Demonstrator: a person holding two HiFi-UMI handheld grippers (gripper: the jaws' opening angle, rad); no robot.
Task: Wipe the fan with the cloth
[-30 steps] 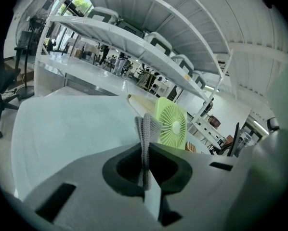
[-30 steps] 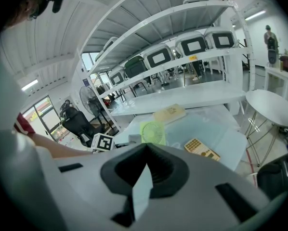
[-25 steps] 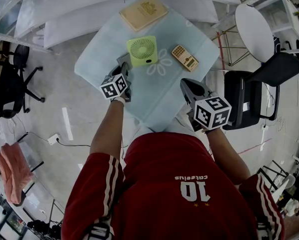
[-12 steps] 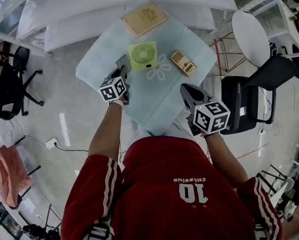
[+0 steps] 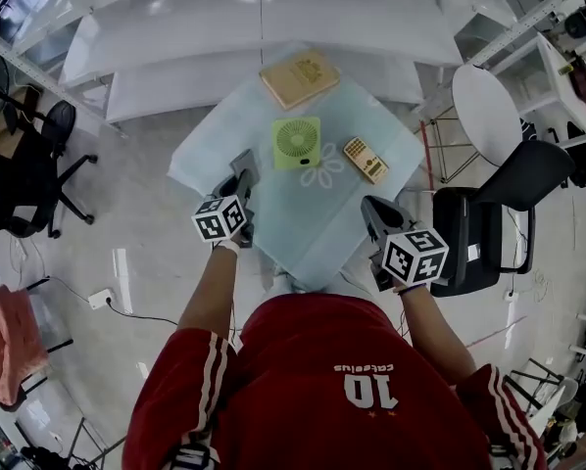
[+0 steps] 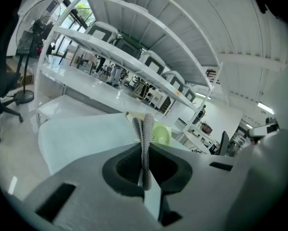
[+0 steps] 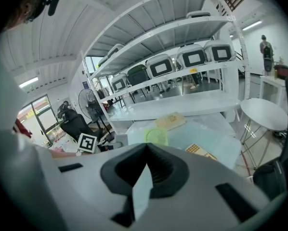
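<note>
Standing near the middle of the pale green square table [image 5: 210, 150]: small green fan [image 5: 298, 143], round grille turned toward the person, well apart from both grippers. Just beside it on the right, a tan calculator [image 5: 366, 160] lying flat; beyond it, near the far corner, a tan book [image 5: 299, 78]. Printed on the tabletop between fan and calculator, a white flower shape [image 5: 322, 170]. Held over the table's near left edge, left gripper [image 5: 240, 184], fingers pressed together on a strip of grey knitted cloth [image 6: 146, 131] sticking up past the tips. Held over the near right edge, right gripper [image 5: 373, 213], fingers closed against each other with nothing between them. Off to the right of the table, a black chair [image 5: 489, 213] and a round white side table [image 5: 489, 106]
</note>
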